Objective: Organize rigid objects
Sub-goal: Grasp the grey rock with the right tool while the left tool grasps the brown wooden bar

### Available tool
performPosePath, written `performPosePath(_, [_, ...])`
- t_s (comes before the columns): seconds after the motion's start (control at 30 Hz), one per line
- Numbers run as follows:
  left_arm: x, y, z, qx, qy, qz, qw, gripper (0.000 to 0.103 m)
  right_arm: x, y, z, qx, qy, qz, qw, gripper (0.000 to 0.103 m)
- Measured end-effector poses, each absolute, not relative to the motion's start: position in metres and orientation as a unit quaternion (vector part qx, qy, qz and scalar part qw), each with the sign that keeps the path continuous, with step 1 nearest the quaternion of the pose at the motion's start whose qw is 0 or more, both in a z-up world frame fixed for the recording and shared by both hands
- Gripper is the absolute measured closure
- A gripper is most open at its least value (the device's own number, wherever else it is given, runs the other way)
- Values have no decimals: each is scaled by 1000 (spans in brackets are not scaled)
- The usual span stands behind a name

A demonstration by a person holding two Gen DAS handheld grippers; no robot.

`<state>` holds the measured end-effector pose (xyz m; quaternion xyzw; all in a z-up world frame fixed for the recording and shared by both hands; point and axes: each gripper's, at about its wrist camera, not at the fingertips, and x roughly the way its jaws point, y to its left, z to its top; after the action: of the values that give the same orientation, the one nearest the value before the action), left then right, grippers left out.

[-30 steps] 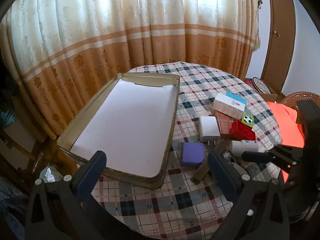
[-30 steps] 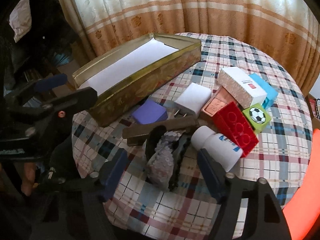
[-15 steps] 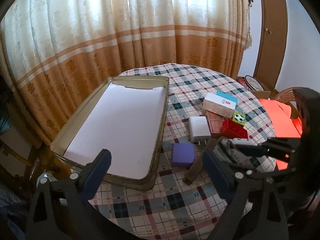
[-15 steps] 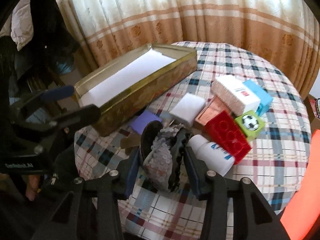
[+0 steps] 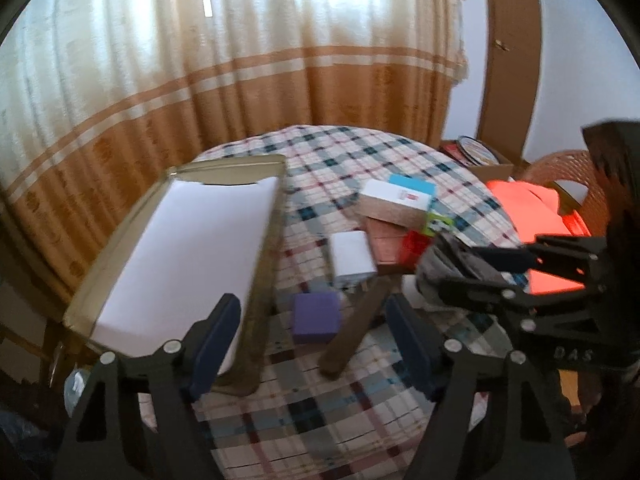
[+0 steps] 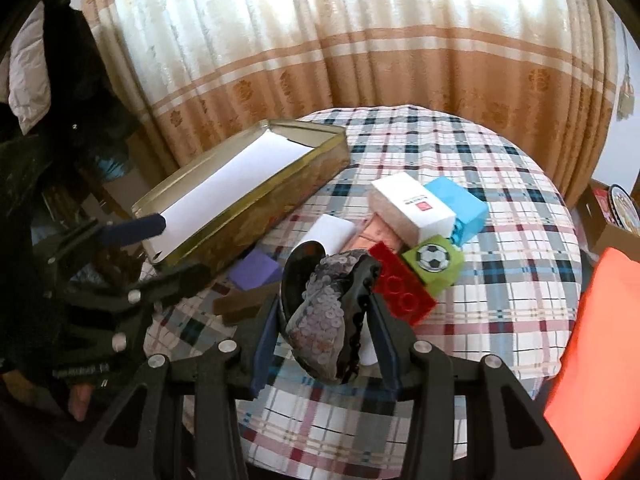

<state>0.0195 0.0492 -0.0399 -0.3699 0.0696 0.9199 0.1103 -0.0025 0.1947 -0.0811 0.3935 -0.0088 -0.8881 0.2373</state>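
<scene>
My right gripper (image 6: 324, 332) is shut on a grey sequined pouch with black trim (image 6: 324, 308) and holds it above the checked tablecloth. It shows in the left wrist view as well, right gripper (image 5: 452, 268). My left gripper (image 5: 312, 340) hovers near the open gold tin (image 5: 264, 248) with its jaws closing and nothing pressed between them. A purple block (image 5: 316, 317) and a brown bar (image 5: 356, 324) lie on the cloth beneath it. A white charger (image 6: 328, 232), red brick (image 6: 400, 288), green football cube (image 6: 434, 264), white box (image 6: 412, 208) and blue box (image 6: 460, 208) are clustered mid-table.
The gold tin (image 6: 248, 216), lined with white paper, lies at the table's left edge. An orange cloth (image 6: 592, 340) hangs at the right, with a wicker chair (image 5: 560, 168) behind it. Curtains close off the back. A white bottle (image 6: 366, 348) is half hidden behind the pouch.
My right gripper closed on the sequined pouch and lifted it off the cloth. My left gripper's jaws narrowed as it shifted across the table; the view is now blurred.
</scene>
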Motion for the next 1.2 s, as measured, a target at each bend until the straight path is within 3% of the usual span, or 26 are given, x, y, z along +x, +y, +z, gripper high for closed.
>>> performPosePath(0.2, [8, 59, -54, -401, 60, 905, 133, 27, -4, 201, -83, 394, -13, -889, 232, 56])
performPosePath(0.27, [5, 60, -58, -410, 55, 900, 139, 43, -5, 202, -83, 394, -14, -889, 232, 56])
performPosePath(0.37, [0, 62, -66, -425, 48, 892, 145, 53, -5, 202, -85, 396, -13, -889, 231, 56])
performPosePath(0.6, [-10, 63, -85, -457, 27, 874, 164, 54, -5, 201, -90, 400, -14, -887, 231, 56])
performPosePath(0.8, [-14, 67, -85, -449, 37, 879, 157, 54, -4, 199, -92, 401, -13, -886, 232, 56])
performPosePath(0.87, [-12, 67, -83, -452, 38, 876, 163, 59, -5, 199, -93, 400, -14, -887, 230, 56])
performPosePath(1.2, [-14, 69, -86, -439, 66, 885, 139, 59, -5, 199, -93, 398, -9, -889, 225, 56])
